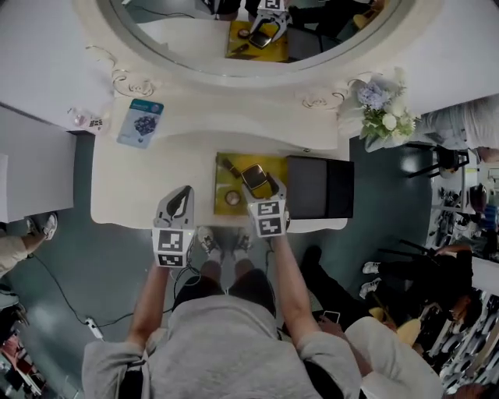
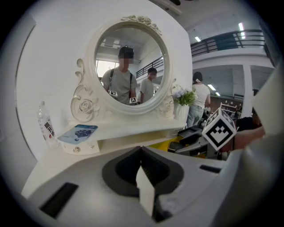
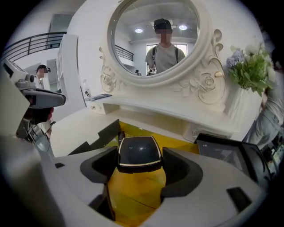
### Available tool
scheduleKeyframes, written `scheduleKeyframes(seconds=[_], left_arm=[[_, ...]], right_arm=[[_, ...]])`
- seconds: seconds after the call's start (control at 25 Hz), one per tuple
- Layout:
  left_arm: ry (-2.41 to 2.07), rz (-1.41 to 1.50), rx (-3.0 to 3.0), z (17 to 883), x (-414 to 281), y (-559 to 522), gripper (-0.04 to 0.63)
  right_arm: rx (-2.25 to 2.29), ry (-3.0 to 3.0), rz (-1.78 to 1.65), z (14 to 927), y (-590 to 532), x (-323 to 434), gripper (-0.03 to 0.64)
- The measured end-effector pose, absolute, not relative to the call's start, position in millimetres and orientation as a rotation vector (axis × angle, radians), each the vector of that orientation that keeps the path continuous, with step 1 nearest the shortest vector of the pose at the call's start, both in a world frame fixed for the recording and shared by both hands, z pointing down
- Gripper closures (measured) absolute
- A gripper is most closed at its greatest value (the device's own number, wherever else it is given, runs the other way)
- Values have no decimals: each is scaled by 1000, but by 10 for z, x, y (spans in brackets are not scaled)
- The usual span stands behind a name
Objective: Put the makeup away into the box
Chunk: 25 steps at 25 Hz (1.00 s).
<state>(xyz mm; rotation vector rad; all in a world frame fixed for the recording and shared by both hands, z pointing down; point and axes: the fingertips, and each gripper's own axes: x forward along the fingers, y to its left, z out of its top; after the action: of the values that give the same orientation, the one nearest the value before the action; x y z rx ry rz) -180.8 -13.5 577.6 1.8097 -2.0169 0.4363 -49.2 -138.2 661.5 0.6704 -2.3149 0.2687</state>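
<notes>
Nearest lens, grey shirt (image 1: 222, 347), both forearms out over front edge of white vanity table (image 1: 132, 187); right gripper (image 3: 140, 163) clamped on black gold-rimmed compact (image 3: 138, 153), held above yellow tray (image 1: 274, 165); on tray, small round pot (image 1: 232, 198) and dark stick (image 1: 228, 165), possibly a pencil; black box (image 1: 318, 187) just beside tray on its right; left gripper (image 2: 141, 155) closed, nothing between jaws, over table left of tray; blue packet (image 1: 141, 122) on shelf below round mirror (image 1: 171, 23).

Grey T-shirt (image 1: 222, 351); grey left gripper (image 1: 183, 192), right gripper (image 1: 263, 184), black-and-white marker cubes (image 1: 171, 247)
</notes>
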Motion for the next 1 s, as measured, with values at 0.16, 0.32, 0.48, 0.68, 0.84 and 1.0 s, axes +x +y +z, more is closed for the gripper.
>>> scheduleKeyframes(seconds=[0.16,0.32,0.48,0.68,0.84,1.0], left_arm=[[-2011,451,1779,5907,-1820,-114,592],[-2007,464,1743,5977,-1827,-33,592],[-2022,463,1729,5953,-1839,-42,592],[-2040,451,1738,5860,-1814,-106,591],[-2074,442,1753,5634,-1742,-178,592],[-2130,427,1796,5322,-1634,-313,591]], right_arm=[[677,-2267,294,6797,-1462,-518,287],[653,-2207,288,6947,-1441,-515,287],[633,-2186,306,7007,-1401,-495,287],[627,-2214,309,6913,-1415,-492,287],[631,-2302,304,6535,-1406,-468,287],[627,-2439,239,6003,-1463,-421,288]])
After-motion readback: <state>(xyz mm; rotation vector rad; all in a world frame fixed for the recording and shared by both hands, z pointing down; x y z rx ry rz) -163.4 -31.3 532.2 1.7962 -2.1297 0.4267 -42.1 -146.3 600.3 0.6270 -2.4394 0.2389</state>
